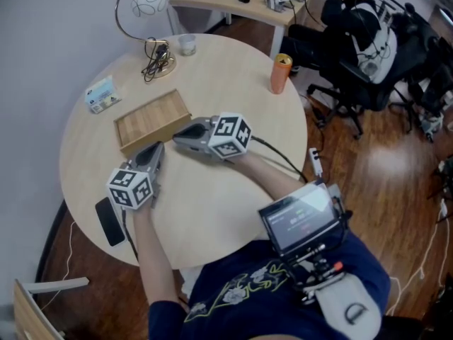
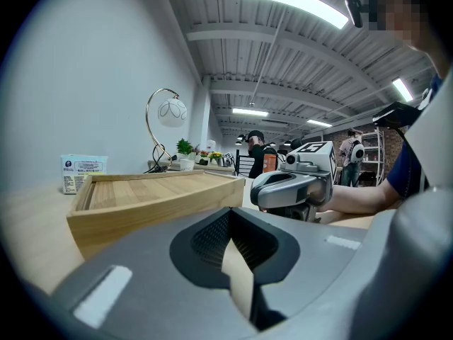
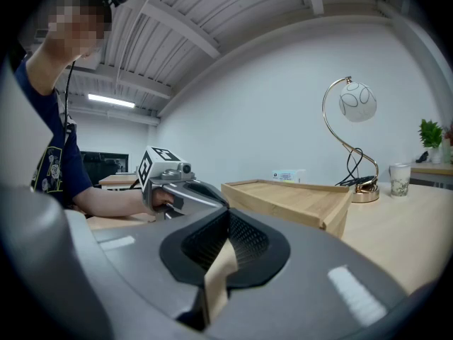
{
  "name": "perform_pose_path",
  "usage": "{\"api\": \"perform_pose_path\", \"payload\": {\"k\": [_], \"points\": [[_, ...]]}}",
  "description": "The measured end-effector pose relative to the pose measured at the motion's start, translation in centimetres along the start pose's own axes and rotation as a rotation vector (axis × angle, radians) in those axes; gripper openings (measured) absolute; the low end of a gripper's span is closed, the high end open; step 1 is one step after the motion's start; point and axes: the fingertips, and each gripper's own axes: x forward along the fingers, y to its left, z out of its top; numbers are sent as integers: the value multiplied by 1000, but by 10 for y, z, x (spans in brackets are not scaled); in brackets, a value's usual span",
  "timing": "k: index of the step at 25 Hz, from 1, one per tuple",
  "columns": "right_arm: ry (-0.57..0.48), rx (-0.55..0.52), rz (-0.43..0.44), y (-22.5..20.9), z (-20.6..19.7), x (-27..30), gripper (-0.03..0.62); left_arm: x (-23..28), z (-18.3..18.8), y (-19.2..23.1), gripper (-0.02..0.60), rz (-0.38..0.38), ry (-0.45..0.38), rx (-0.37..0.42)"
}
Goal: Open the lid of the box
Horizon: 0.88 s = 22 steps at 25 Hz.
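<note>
— Where's the wooden box (image 1: 151,121)?
— Flat on your round table (image 1: 233,211), lid apparently still on, though that's hard to judge.
— And the grippers?
— Your left gripper (image 1: 157,147) and right gripper (image 1: 178,137) rest just beside its near edge, both clenched with nothing between the jaws

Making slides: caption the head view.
Left gripper and right gripper, both shut, beside the wooden box on a round table.
</note>
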Motion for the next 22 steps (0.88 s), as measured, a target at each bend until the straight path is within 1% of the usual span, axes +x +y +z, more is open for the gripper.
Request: {"api": "perform_pose_path", "payload": {"k": [6,10,16,22], "points": [[2,3,0,1,1,-1,14,-1,1,-2,0,-7,-5,5],[2,4,0,1,1,-1,14,0,3,-8,0,-46,-14,21],[1,-2,1,0,1,-1,14,0,3,-6,0,-33,-10,15],[0,-1,3,0,0,-1,14,0,2,-8,0,-37,-11,17]]}}
